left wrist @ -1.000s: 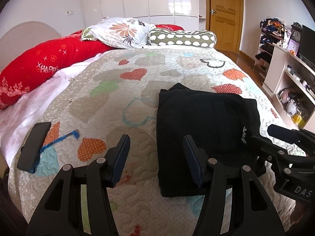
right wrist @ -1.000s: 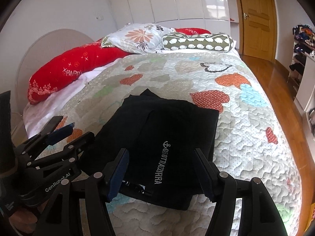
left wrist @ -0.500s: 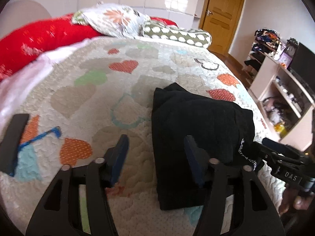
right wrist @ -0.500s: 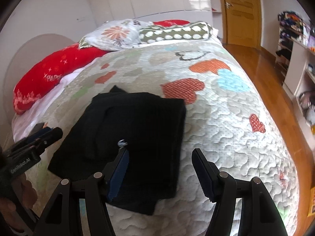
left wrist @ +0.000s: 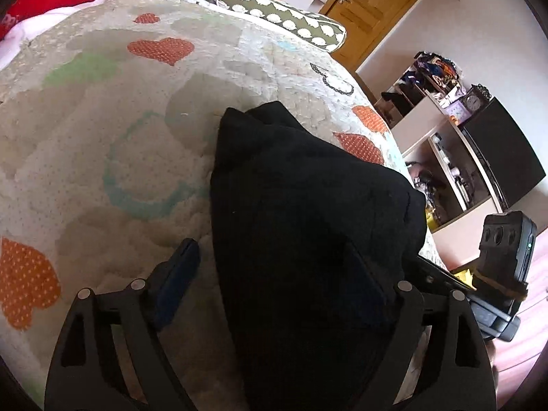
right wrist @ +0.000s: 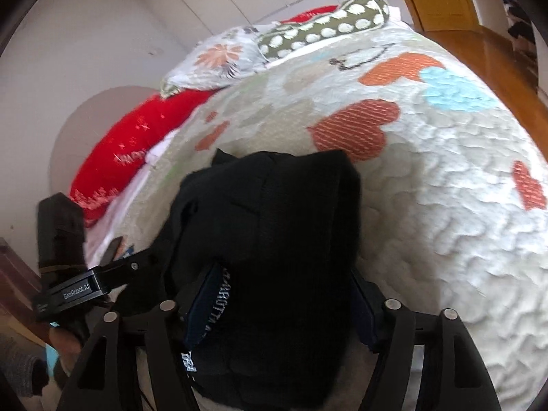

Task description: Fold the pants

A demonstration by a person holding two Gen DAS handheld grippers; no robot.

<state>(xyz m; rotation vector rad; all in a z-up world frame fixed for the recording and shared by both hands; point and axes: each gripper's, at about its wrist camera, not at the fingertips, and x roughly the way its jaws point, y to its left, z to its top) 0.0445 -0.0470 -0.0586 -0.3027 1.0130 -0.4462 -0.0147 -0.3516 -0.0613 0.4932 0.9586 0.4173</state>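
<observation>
The black pants [left wrist: 301, 226] lie folded in a thick bundle on the heart-patterned quilt [left wrist: 102, 130]. My left gripper [left wrist: 270, 281] is open, its jaws either side of the bundle's near left edge; the right finger is half hidden by cloth. In the right wrist view the same pants [right wrist: 281, 233] fill the space between the open jaws of my right gripper [right wrist: 281, 304], with the white-lettered waistband [right wrist: 222, 301] against the left finger. The left gripper's body [right wrist: 85, 284] shows beside it.
Red [right wrist: 137, 147], floral [right wrist: 219, 58] and green spotted [left wrist: 281, 17] pillows lie at the head of the bed. A wooden door [left wrist: 370, 3] and shelves with a black screen [left wrist: 500, 157] stand to the right. A dark phone [right wrist: 114, 250] lies near the bed's left edge.
Both grippers have moved forward and down over the pants, so the bundle now sits between each pair of jaws. The views have tilted and come much closer to the cloth.
</observation>
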